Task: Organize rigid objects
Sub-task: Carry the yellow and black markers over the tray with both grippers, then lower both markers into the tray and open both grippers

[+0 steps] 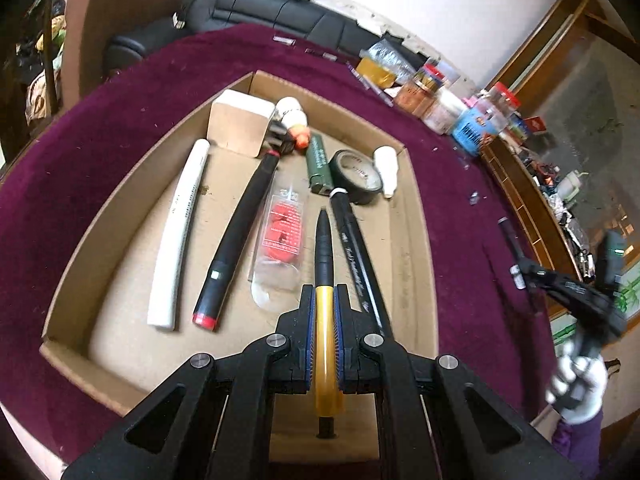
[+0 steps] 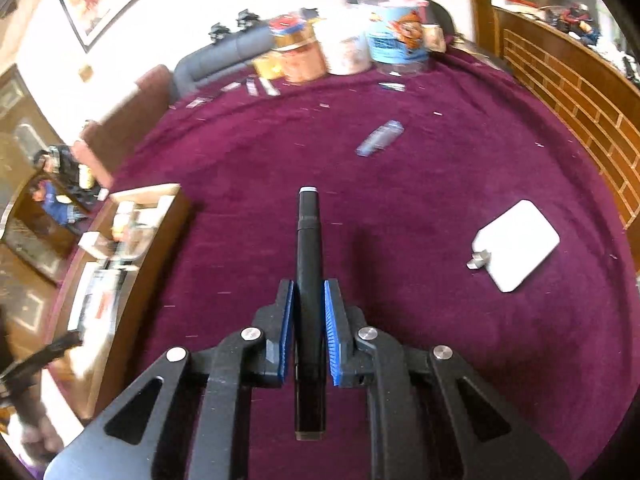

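Note:
My left gripper is shut on a yellow-and-black pen, held over the open cardboard box. Inside the box lie a white tube, a black-and-red marker, a clear packet with red print, a black pen, a green lighter, a black tape roll and a wooden block. My right gripper is shut on a black marker above the purple cloth; the same gripper shows at the right of the left wrist view.
Several jars stand along the table's far edge. A white flat charger and a small grey cap lie on the cloth. The box is at the left in the right wrist view. A wooden shelf borders the right side.

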The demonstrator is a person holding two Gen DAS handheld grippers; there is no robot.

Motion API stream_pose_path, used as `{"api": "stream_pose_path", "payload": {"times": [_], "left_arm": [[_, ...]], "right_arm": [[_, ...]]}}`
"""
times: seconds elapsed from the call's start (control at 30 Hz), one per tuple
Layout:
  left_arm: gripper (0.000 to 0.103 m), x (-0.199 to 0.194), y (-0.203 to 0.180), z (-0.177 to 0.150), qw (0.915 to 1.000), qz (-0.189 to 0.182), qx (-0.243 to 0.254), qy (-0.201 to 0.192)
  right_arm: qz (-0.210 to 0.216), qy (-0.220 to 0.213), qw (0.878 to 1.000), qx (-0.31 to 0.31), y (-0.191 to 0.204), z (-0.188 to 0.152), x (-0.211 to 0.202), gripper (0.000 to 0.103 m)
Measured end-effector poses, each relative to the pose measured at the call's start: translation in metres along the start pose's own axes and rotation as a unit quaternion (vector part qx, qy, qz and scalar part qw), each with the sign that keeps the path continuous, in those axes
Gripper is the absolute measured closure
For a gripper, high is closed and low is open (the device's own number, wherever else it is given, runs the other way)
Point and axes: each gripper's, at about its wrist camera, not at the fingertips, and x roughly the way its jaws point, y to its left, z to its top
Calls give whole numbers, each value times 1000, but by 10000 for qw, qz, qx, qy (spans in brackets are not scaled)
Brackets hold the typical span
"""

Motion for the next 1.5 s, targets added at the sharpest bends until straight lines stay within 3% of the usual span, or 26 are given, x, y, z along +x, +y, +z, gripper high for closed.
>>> {"api": "stream_pose_path", "payload": {"times": [0.27,0.43,0.5,0.63,0.7,0.9,1.03,1.27,1.5], "left_arm": [[96,19,4,9,9994,162,-220,211],[67,-3,2,3,9998,-62,-180,-61],[66,-19,0,-1,9995,-43,-115,-277],[54,-49,10,-5,9972,119,-201,-712],[53,-60,21,-7,9954,244,-304,-879],[53,-75,46,-12,9913,457,-532,-1113],[50,-77,55,-12,9900,511,-602,-1171],[46,-69,65,-11,9892,511,-723,-1170],[44,-66,65,-12,9889,605,-726,-1147]], "right_arm": [[1006,319,9944,-73,55,-3,0,90],[1546,734,9852,-136,95,-9,17,90],[1703,909,9810,-169,112,-12,28,90],[1915,1283,9729,-184,144,-23,53,90],[1981,1442,9694,-173,157,-28,66,90],[1689,1686,9706,-299,194,-45,99,90],[967,1365,9836,-668,208,-51,102,90],[305,1071,9873,-1138,222,-54,101,89],[598,684,9888,-1181,218,-50,82,85]]}}
